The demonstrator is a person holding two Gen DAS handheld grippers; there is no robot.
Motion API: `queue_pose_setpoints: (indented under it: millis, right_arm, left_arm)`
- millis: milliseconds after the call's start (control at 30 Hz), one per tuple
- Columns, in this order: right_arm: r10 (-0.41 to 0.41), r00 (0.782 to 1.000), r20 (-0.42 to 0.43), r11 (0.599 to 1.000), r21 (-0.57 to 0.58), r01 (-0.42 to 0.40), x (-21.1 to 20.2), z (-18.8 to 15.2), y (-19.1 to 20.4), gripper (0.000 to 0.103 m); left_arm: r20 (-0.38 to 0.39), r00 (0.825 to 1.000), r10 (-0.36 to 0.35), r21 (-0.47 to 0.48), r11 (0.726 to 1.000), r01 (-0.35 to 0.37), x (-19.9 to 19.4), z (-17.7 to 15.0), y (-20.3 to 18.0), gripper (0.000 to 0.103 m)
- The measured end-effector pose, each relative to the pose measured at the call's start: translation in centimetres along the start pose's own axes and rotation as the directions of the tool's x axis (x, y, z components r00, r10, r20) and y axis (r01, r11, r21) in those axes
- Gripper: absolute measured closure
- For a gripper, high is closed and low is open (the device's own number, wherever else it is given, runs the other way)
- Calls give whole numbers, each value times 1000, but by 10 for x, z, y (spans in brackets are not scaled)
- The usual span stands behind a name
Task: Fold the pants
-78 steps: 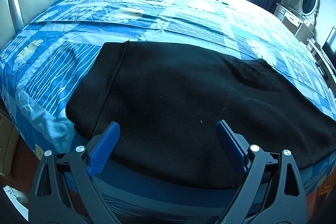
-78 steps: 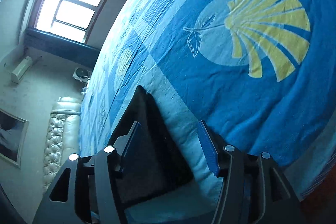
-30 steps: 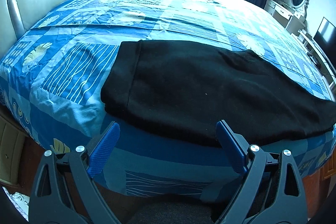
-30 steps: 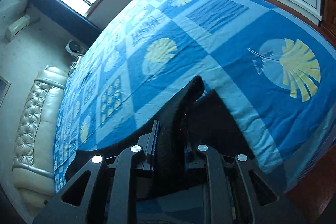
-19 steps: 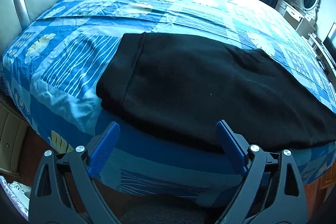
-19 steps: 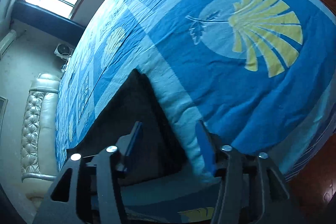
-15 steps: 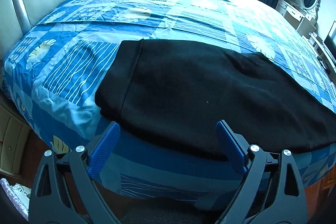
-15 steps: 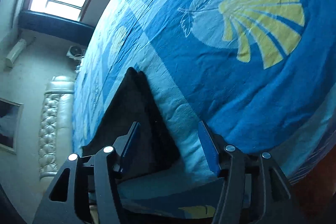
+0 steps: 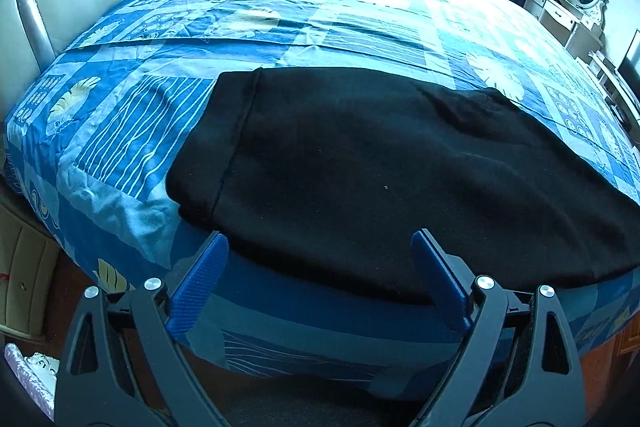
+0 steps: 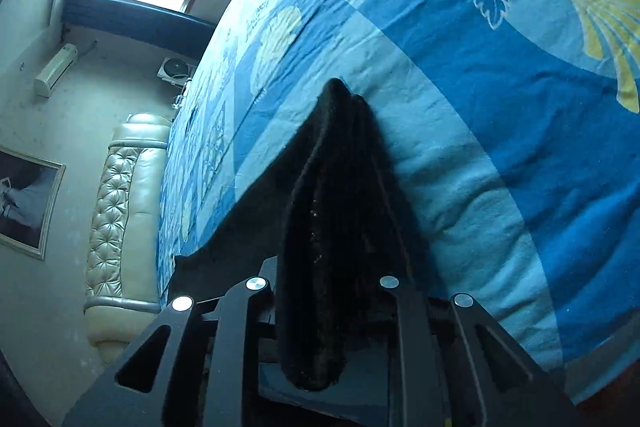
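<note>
Pants [image 9: 380, 171] lay flat and black across the near edge of your blue patterned bedspread [image 9: 320, 11], your left gripper [image 9: 318, 283] spread wide and empty just short of them. From your right wrist, your right gripper [image 10: 328, 291] was clamped on a bunched fold of the pants [image 10: 332, 187].

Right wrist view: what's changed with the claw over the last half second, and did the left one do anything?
The right claw, open around the edge of the black pants half a second ago, has now shut on it, fabric bunched between the fingers. The left claw stays open near the bed's edge, holding nothing; the pants still lie flat on the blue bedspread.
</note>
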State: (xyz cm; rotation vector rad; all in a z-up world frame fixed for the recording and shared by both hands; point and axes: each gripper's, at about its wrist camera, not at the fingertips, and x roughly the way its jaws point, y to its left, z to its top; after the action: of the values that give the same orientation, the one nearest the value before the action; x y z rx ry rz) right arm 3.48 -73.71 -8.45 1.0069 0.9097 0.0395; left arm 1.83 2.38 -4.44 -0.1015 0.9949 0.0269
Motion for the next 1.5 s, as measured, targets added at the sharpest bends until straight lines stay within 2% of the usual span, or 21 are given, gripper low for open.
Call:
queue_pose_setpoints:
  millis: [133, 267, 467, 667, 767, 933, 1000, 1133, 1267, 1333, 1433, 1500]
  right_arm:
    - [72, 996, 56, 997, -35, -70, -15, 2, 44, 82]
    - [109, 992, 69, 988, -117, -101, -23, -1, 99, 82]
    - [129, 990, 60, 956, -272, -108, -15, -19, 194, 82]
    - [107, 994, 16, 911, -402, -92, 13, -46, 254, 82]
    - [67, 998, -3, 890, -452, -61, 41, -65, 274, 83]
    - [-41, 999, -21, 862, -506, 25, 97, -98, 292, 83]
    - [-104, 994, -24, 840, -538, 75, 121, -113, 297, 83]
    - [-266, 964, -25, 751, -633, 191, 174, -149, 305, 83]
    - [-411, 911, 0, 634, -719, 286, 218, -184, 304, 83]
    - [-457, 890, 9, 592, -743, 312, 235, -198, 303, 83]
    - [-497, 868, 13, 577, -742, 341, 252, -209, 299, 83]
    - [-507, 862, 21, 576, -736, 357, 259, -213, 297, 82]
  left_arm:
    - [11, 1000, -12, -21, 1000, 12, -6, -1, 11, 10]
    - [17, 1000, -16, -24, 1000, 16, -12, -3, 21, 10]
    - [23, 999, -32, -33, 999, 33, -20, -10, 34, 10]
    - [19, 999, -45, -13, 999, 45, -27, -18, 37, 10]
    - [15, 998, -59, -6, 998, 59, -31, -17, 34, 10]
    - [30, 995, -95, 24, 995, 94, -38, -19, 22, 10]
    - [35, 995, -94, 49, 994, 93, -39, -21, 15, 10]
    - [25, 994, -111, 52, 993, 109, -39, -23, 10, 10]
    - [33, 993, -115, 63, 992, 113, -40, -23, 6, 10]
    - [33, 992, -118, 64, 991, 116, -40, -23, 5, 10]
    - [33, 992, -121, 63, 991, 119, -40, -24, 4, 10]
    - [35, 992, -120, 63, 991, 118, -41, -24, 4, 10]
